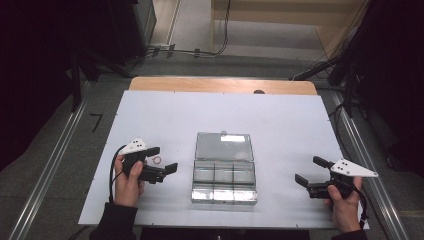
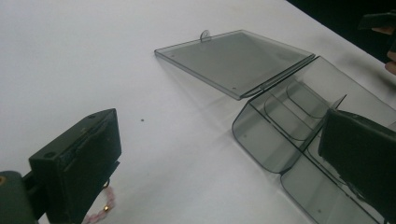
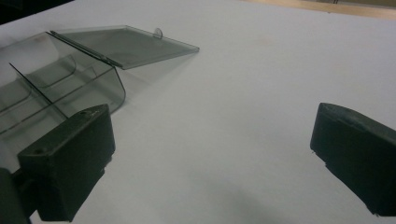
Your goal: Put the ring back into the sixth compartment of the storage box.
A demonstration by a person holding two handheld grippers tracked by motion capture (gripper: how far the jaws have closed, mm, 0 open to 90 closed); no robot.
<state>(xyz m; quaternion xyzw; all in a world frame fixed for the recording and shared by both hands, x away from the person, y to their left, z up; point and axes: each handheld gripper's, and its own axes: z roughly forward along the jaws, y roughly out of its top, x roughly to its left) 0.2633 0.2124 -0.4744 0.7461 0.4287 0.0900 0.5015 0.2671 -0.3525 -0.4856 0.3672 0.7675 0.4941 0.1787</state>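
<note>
A clear plastic compartment box (image 1: 223, 179) lies open at the table's middle, its lid (image 1: 223, 146) folded back flat; the compartments look empty. A small pink bead bracelet (image 1: 157, 160) lies on the white table just left of the box. My left gripper (image 1: 162, 159) hovers open with the bracelet between its jaws; in the left gripper view the bracelet (image 2: 102, 211) peeks out under the left jaw, with the box (image 2: 299, 140) ahead to the right. My right gripper (image 1: 311, 171) stands open right of the box, nothing between its jaws, with the box (image 3: 51, 88) at the left of its view.
The white table top (image 1: 280, 125) has a wooden edge (image 1: 222, 85) at the back. Dark stands and cables (image 1: 190, 51) sit on the floor beyond. Bare white surface lies around the box on all sides.
</note>
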